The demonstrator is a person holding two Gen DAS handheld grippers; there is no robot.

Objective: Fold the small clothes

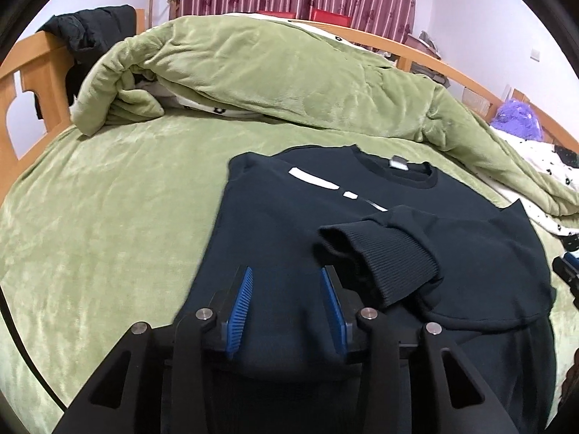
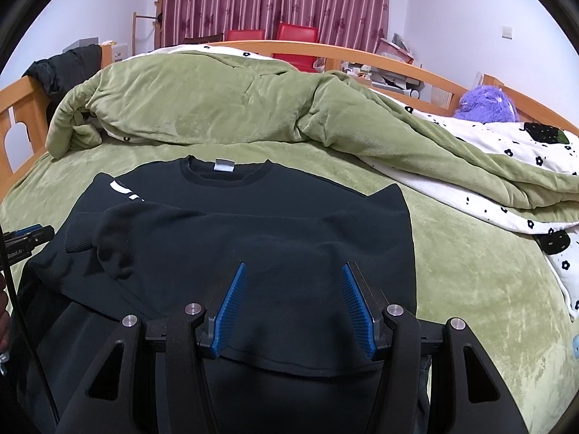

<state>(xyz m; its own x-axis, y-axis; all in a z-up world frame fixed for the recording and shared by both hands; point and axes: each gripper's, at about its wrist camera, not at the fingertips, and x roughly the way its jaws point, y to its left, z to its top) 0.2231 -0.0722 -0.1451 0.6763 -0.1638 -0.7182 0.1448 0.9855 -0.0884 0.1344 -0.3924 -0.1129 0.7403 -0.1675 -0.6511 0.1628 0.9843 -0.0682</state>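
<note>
A dark navy sweatshirt point(image 1: 289, 224) point(image 2: 253, 224) lies flat on the green bedspread, collar and white label point(image 2: 224, 165) at the far end. Both sides are folded inward, and one sleeve lies across the body with its ribbed cuff point(image 1: 380, 253) point(image 2: 77, 242) on top. My left gripper point(image 1: 286, 271) hovers over the garment's left part, just left of the cuff, open with nothing pinched between its blue pads. My right gripper point(image 2: 294, 266) stands open over the folded right side, with only cloth beneath it. Each gripper's tip shows at the edge of the other's view.
A heaped green duvet point(image 2: 202, 105) with a white flowered underside point(image 2: 524, 152) lies behind and to the right of the sweatshirt. The wooden bed frame point(image 1: 32, 83) carries a black jacket point(image 1: 94, 25). A purple plush toy point(image 2: 485, 103) sits at far right.
</note>
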